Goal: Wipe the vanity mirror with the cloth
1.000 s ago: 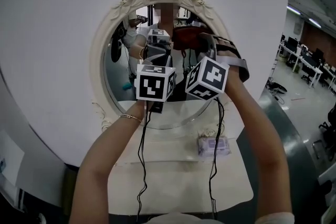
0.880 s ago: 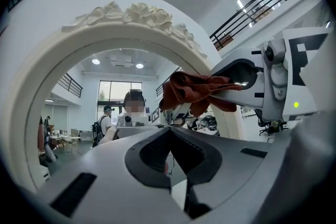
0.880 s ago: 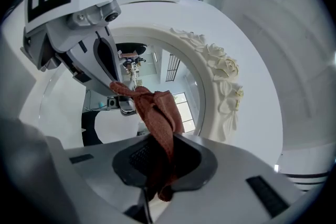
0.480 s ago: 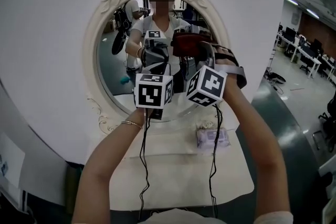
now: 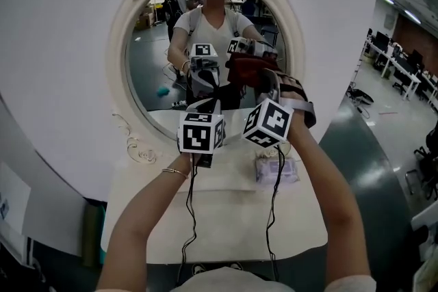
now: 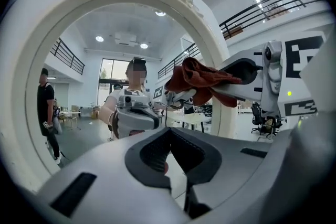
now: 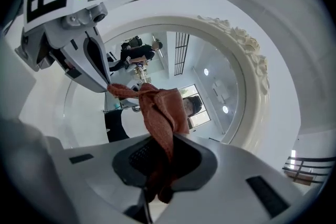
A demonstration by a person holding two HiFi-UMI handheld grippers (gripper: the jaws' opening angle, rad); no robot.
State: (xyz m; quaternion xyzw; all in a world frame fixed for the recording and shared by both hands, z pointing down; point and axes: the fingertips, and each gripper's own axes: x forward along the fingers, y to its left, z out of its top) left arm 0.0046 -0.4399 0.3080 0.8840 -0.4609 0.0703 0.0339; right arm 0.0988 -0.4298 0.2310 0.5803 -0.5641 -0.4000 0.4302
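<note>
1. The vanity mirror (image 5: 154, 72) stands upright at the back of the table, an oval in a white frame topped with roses. It now sits higher in the head view than it did a second ago.
2. The pale table (image 5: 226, 222) carries nothing the wiping needs.
3. The right gripper (image 7: 157, 161) is held up to the glass with its jaws clamped on the cloth. Over the last second it has dropped from the upper middle of the glass to the lower right part.
4. The left gripper (image 6: 170, 157) hangs just beside it, with its jaws drawn together on nothing. It has sunk by about the same amount and takes no part in the wiping.
5. The rust-red cloth (image 7: 160, 113) bunches out of the right jaws. Its free end seems to meet its own reflection, so I'd say it is against the glass. To me that looks like a downward stroke under way, with the left side and the bottom edge still to do.
6. A small wrapped packet (image 5: 277, 171) lies on the table below the mirror, well clear of the cloth.
</note>
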